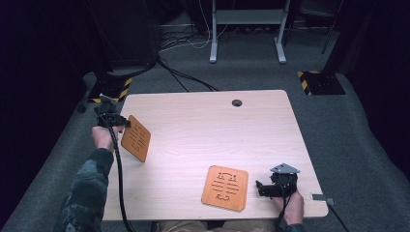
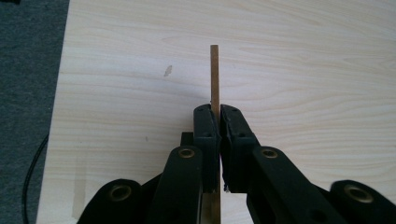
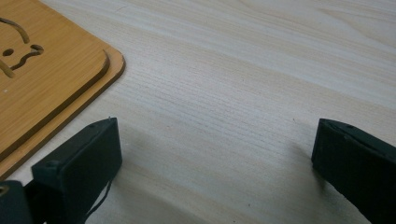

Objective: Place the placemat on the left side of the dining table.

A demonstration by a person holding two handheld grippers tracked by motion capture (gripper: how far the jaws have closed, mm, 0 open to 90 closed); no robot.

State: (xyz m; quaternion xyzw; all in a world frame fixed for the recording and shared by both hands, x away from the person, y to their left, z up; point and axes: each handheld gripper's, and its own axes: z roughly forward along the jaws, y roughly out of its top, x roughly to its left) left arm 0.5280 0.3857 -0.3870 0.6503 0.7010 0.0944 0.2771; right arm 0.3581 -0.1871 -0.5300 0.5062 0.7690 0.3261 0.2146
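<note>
table point(image 1: 193, 125): light wood | on it: stacked wooden boards point(image 1: 225, 187)

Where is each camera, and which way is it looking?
High view: sits above the person's side, looking forward and down on the table; both forearms, the left gripper and right gripper show.
Left gripper view: rides the left gripper, looking along its jaws shut on a wooden coaster, seen edge-on.
Right gripper view: rides the right gripper, jaws open, facing the tabletop and the stacked coasters.
Shared: the high view shows both the held coaster and the stack.
</note>
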